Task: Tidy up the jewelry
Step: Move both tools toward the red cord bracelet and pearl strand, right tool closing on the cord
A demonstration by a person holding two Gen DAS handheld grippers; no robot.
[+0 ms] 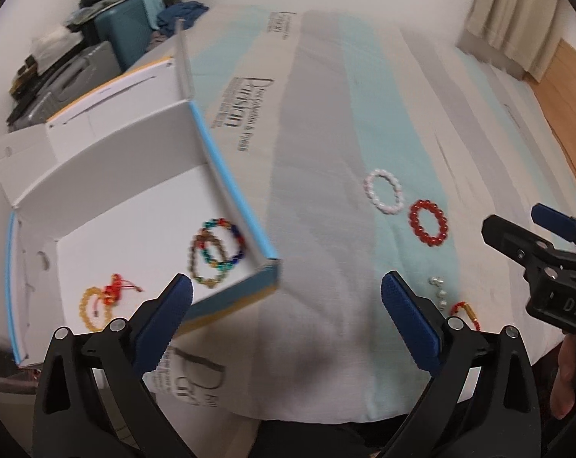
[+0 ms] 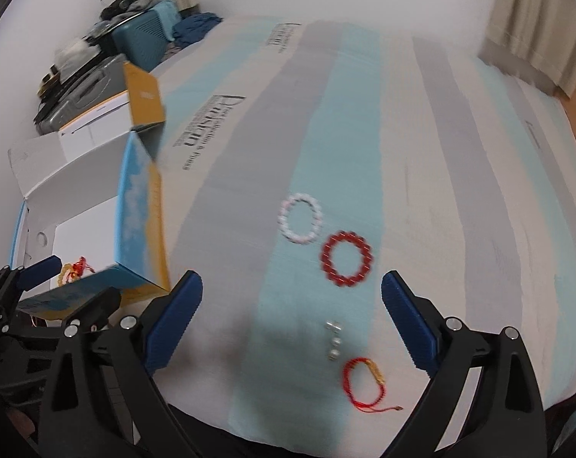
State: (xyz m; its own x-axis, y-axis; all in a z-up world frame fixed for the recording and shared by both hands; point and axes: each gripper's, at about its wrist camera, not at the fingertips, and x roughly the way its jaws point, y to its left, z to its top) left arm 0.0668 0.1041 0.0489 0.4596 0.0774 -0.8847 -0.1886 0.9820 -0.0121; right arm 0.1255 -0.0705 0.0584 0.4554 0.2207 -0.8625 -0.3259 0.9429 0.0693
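An open white box [image 1: 127,236] with blue and orange sides lies on the striped bedsheet at the left. Inside it rest multicoloured bead bracelets [image 1: 215,252] and a yellow bead bracelet with a red tassel [image 1: 101,301]. On the sheet lie a white bead bracelet [image 2: 300,223], a red bead bracelet [image 2: 347,258], a few pearls [image 2: 334,339] and a red cord bracelet with a gold piece [image 2: 364,381]. My left gripper [image 1: 288,305] is open and empty over the box's near corner. My right gripper [image 2: 292,305] is open and empty above the pearls and cord bracelet.
The striped sheet [image 2: 460,191] with printed lettering covers the bed. Suitcases and piled clothes [image 1: 108,26] stand behind the box at the far left. A curtain [image 2: 536,19] and wooden floor [image 1: 567,87] are at the right. A person's hand [image 1: 567,378] holds the right gripper.
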